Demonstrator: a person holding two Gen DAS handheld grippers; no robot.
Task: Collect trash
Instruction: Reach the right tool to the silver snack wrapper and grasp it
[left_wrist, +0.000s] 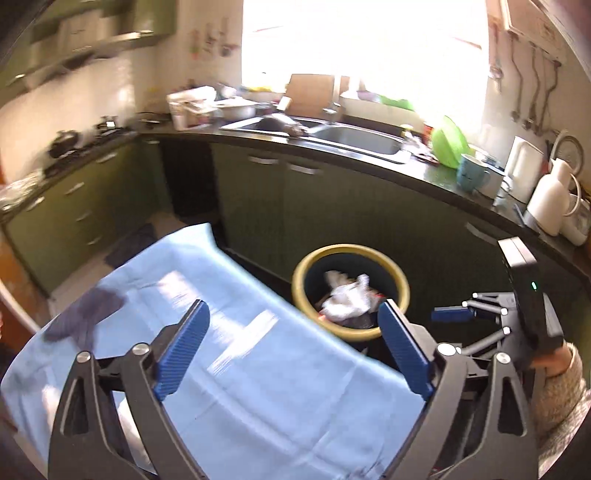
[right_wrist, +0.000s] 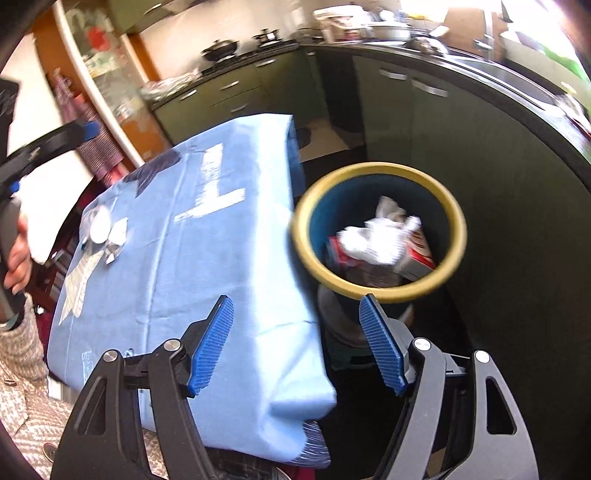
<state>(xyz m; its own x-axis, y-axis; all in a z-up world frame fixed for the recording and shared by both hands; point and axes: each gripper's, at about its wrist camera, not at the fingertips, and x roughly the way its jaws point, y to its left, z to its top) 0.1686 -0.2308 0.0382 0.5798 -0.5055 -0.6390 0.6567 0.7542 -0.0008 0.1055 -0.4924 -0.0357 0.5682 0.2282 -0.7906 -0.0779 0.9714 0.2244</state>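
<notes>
I saw the trash bin (right_wrist: 378, 230) just beyond my right gripper (right_wrist: 295, 343) (jaws spread, empty); left gripper (left_wrist: 293, 349) likewise spread, holding nothing.

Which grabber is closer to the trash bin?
Right. The right gripper hangs open just by the bin; the left gripper is open over the blue cloth, farther off.

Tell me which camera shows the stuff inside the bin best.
The right wrist view: it looks nearly straight down into the bin, showing white crumpled trash on a red box. The left wrist view shows the same pile smaller, partly behind a finger.
</notes>
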